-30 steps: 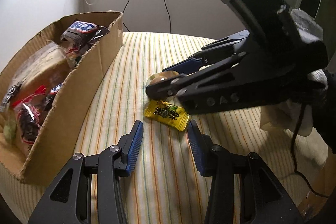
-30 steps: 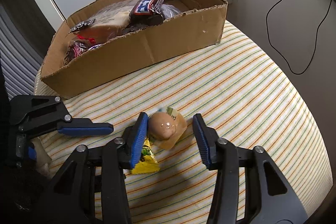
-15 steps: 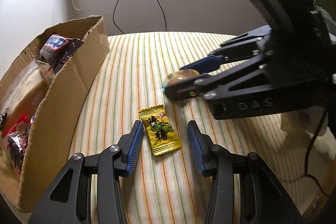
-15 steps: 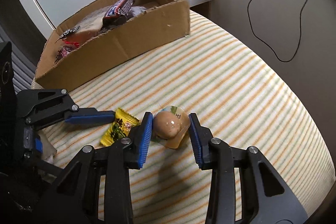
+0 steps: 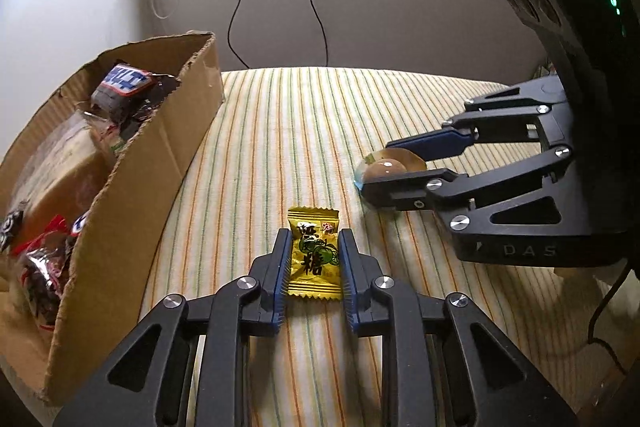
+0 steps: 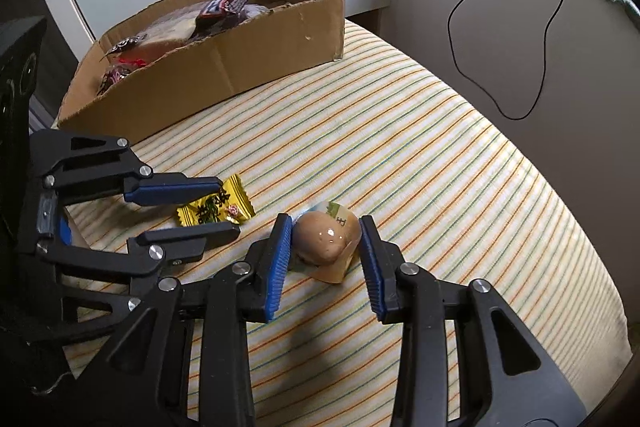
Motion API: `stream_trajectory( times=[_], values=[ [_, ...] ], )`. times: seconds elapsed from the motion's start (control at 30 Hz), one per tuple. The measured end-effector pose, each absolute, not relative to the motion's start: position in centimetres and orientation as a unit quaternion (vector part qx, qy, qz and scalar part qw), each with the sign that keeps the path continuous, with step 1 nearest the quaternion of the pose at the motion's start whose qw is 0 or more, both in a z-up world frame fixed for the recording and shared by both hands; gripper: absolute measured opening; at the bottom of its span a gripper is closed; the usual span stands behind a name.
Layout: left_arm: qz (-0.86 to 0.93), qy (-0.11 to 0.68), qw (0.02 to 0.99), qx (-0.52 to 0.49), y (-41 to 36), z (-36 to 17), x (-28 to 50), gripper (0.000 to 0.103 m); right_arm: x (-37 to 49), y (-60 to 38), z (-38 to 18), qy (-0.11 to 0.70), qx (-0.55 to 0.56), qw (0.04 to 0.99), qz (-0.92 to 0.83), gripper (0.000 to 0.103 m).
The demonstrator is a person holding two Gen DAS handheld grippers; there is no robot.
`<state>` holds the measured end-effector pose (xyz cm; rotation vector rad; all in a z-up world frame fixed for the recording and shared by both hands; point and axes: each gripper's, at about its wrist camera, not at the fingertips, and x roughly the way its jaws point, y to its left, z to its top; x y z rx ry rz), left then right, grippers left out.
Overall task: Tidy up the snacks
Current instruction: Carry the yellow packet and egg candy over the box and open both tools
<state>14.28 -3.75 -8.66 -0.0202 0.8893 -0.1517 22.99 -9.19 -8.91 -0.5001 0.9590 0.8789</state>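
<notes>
Box (image 6: 248,55) sitting on counter (image 6: 420,155), holding snacks | left tongs (image 5: 313,259) clenching on candy (image 5: 314,255), lying flat | right tongs (image 6: 325,247) bracketing egg (image 6: 326,237), seemingly touching; squeezing gently before lifting advised.

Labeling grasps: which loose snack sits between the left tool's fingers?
The yellow candy packet, flat on the striped cloth, with the left tool closed on it. The brown egg pouch sits within the right tool.
</notes>
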Motion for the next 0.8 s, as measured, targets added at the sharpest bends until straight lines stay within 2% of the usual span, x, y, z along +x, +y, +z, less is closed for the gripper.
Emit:
stream_trajectory(
  times=[0.3, 0.8],
  values=[
    [-0.076, 0.411, 0.908, -0.028, -2.3, -7.5, 12.7, 0.021, 21.5, -11.3, -7.6, 0.435, -0.217, 0.779, 0.395, 0.029],
    [-0.041, 0.351, 0.935, -0.044, 2.8, -3.3, 9.7, 0.021, 20.3, -10.9, -1.0, 0.386, -0.190, 0.810, 0.398, 0.029]
  ],
)
